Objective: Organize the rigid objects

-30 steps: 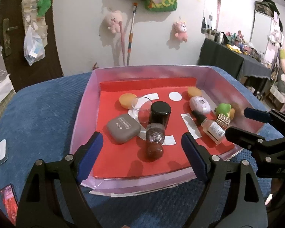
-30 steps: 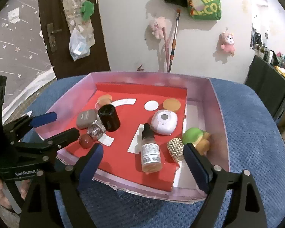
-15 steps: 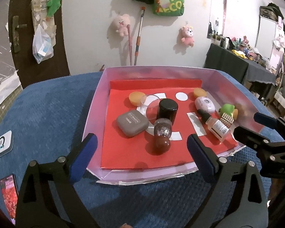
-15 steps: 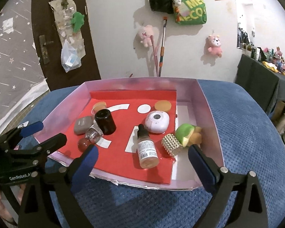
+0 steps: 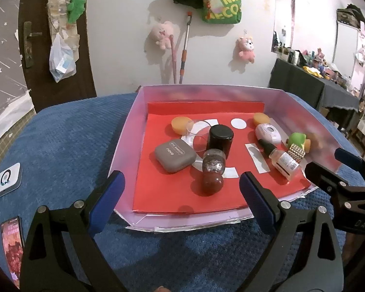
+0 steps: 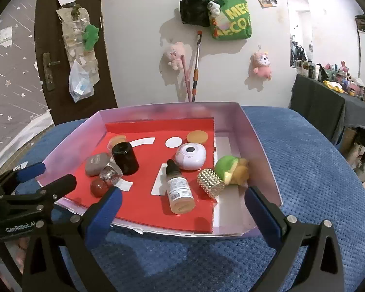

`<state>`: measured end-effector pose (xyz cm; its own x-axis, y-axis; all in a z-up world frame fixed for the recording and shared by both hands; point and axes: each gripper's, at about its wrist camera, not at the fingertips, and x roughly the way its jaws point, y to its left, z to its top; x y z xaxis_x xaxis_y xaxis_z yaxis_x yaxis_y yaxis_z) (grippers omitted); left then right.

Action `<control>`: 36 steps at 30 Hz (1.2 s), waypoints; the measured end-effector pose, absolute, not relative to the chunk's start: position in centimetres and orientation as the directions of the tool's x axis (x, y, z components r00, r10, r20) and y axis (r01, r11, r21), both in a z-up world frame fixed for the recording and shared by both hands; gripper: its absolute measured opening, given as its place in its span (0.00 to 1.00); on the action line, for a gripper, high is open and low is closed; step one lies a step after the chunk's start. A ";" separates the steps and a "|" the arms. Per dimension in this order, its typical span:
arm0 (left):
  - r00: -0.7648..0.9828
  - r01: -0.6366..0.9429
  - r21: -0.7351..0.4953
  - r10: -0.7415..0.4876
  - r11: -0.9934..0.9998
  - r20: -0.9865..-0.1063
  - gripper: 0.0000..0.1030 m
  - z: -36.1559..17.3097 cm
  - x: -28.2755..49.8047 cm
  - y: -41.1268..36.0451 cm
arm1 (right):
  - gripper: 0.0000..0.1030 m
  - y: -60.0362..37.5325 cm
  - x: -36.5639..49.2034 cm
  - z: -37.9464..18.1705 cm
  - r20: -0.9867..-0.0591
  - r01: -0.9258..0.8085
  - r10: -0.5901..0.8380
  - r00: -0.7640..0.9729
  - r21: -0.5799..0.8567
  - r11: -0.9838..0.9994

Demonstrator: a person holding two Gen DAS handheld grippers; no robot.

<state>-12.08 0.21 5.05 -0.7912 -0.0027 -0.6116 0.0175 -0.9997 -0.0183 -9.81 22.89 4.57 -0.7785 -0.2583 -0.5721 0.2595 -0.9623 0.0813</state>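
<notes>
A pink tray (image 5: 126, 150) lined with a red sheet sits on a blue cushion. On the sheet are a grey case (image 5: 175, 154), a black jar (image 5: 220, 140), a clear cup (image 5: 198, 136), a glitter bottle (image 5: 213, 165) lying down with a dark red ball cap, a dropper bottle (image 6: 178, 189), a white round device (image 6: 189, 157), a studded gold block (image 6: 210, 182) and a green toy (image 6: 227, 168). My left gripper (image 5: 181, 182) hovers open at the tray's near edge. My right gripper (image 6: 183, 194) is at the near right edge, its jaws opening with nothing between them.
Two orange discs (image 5: 178, 124) (image 5: 260, 118) lie at the back of the sheet. A phone (image 5: 11, 241) and a small white device (image 5: 7, 178) rest on the cushion left of the tray. A cluttered dark table (image 6: 328, 107) stands at the right.
Both grippers' jaws have spread wider and both have drawn back a little from the tray. The objects in the tray have not moved.
</notes>
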 end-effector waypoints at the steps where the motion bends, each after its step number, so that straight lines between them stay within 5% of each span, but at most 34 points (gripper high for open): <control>1: -0.791 0.018 -0.017 -0.004 -1.000 -0.611 0.93 5.0 -12.0 0.2 | 1.00 23.0 -9.8 4.5 -0.570 0.256 -0.256 -0.781 0.082 -0.963; 36: -0.745 0.005 -0.039 0.022 -0.999 -0.666 0.94 3.1 -12.3 0.9 | 1.00 22.9 -10.1 3.0 -0.620 0.259 -0.236 -0.749 0.054 -0.964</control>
<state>-12.31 0.89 3.08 -0.7452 0.0224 -0.6665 0.0047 -0.9992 -0.0389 -10.12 22.85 3.02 -0.7486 -0.2357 -0.6197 0.2588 -0.9644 0.0542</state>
